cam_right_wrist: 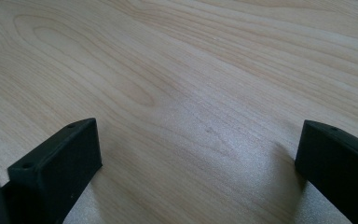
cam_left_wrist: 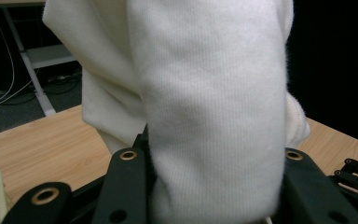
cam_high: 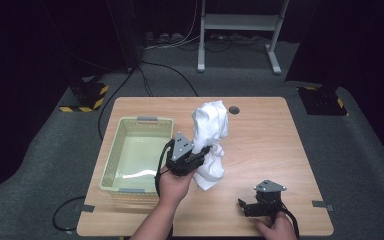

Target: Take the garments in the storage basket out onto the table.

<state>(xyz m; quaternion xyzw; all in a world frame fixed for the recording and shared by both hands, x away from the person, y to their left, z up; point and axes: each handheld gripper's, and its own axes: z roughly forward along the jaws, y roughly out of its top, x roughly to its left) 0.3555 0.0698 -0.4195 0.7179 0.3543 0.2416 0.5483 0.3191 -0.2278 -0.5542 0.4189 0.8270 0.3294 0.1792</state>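
A: While the left gripper (cam_high: 203, 151) is clamping its jaws on the white cloth (cam_high: 210, 135) at frame centre, what is the right gripper (cam_high: 244, 205) doing?

B: It is sitting at lower right with jaws spread wide, gripping nothing, low over the bare wooden table (cam_high: 265, 140).

A: Clearances?

B: The green basket (cam_high: 111, 162) is lying just left of the left hand (cam_high: 172, 186); open tabletop is extending right.
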